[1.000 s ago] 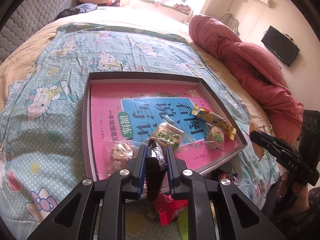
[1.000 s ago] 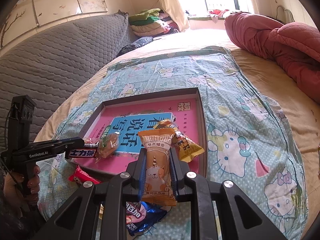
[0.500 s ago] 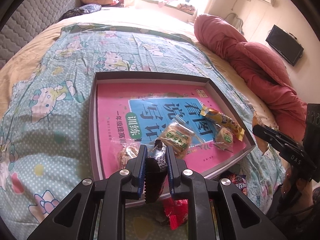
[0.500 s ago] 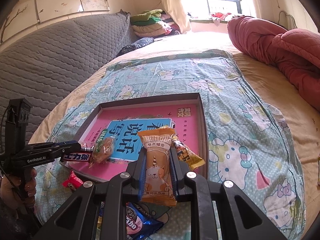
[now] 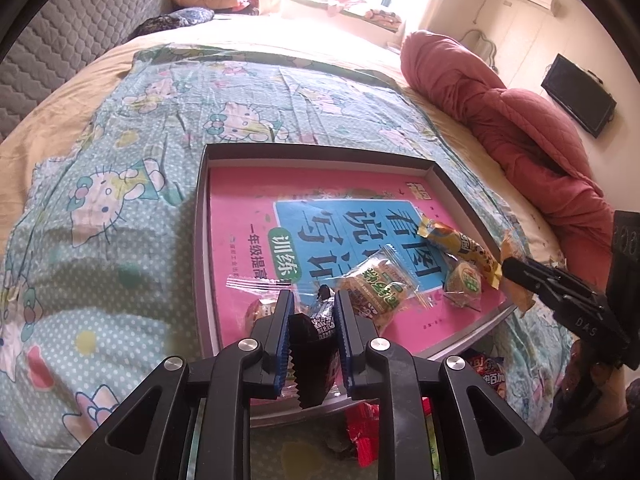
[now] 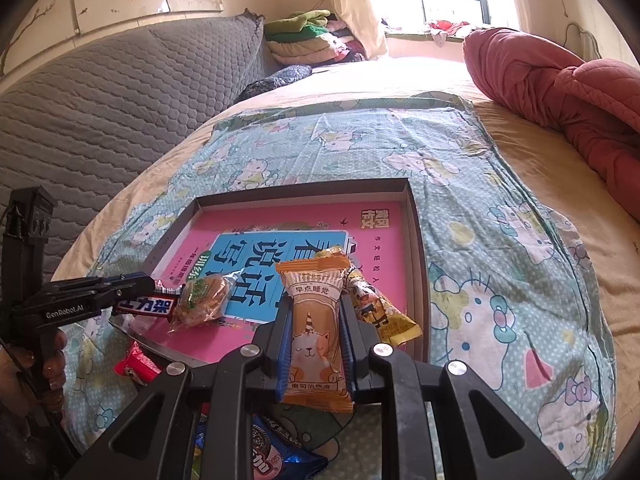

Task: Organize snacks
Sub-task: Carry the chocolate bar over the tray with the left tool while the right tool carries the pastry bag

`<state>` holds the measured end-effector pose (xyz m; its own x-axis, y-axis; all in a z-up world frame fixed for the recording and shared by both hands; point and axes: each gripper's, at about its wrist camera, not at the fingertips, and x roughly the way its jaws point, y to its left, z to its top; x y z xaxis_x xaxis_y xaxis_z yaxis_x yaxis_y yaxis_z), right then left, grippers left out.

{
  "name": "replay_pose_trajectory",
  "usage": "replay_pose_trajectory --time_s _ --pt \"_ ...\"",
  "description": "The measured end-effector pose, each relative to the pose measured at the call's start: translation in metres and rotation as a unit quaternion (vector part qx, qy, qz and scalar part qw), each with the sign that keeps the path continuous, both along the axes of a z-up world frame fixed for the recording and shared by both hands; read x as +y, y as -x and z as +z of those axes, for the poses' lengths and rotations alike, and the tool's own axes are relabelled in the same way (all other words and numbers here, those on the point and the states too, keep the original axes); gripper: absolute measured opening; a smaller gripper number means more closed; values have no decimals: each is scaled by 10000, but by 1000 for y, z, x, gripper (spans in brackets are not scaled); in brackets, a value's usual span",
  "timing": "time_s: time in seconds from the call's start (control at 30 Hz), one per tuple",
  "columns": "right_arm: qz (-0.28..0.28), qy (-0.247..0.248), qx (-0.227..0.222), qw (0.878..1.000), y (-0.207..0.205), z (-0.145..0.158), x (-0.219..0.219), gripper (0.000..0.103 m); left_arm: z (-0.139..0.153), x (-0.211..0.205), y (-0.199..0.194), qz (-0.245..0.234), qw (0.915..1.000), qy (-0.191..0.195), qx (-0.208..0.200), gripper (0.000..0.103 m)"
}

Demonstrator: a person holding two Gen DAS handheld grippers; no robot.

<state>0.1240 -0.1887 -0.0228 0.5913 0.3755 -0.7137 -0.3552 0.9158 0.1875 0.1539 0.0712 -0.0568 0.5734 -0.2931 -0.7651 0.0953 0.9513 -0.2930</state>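
1. The bed (image 6: 520,128) carries a cartoon-cat sheet (image 5: 120,200).
2. On the sheet lies my shallow tray (image 6: 416,248), lined with a pink book (image 5: 248,216).
3. My right hand-held gripper (image 6: 314,332) clenches an orange snack packet (image 6: 316,344) over the tray's near right corner.
4. My left hand-held gripper (image 5: 314,328) grasps a dark candy bar (image 5: 316,344) at the tray's near left edge, its jaws starting to ease apart.

Both grippers point forward and downward, the left gripper (image 5: 313,310) with jaws closed on a dark bar (image 5: 316,344), the right gripper (image 6: 314,312) clamped on an orange packet (image 6: 316,332), each gripped by a hand (image 6: 52,360).
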Motion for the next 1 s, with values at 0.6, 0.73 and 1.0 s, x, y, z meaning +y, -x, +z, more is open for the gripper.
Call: replay_pose_trajectory --time_s 0.6,0.73,1.0 --pt "-54 222 96 9997 -12 -15 6 22 0 5 -1 163 9997 -174 -93 27" --pt "-76 211 145 9996 -14 -17 5 22 -2 4 -1 149 9995 -247 -118 28" --pt "-83 263 200 9994 -15 -22 7 22 -3 -1 1 164 9991 -344 -187 28"
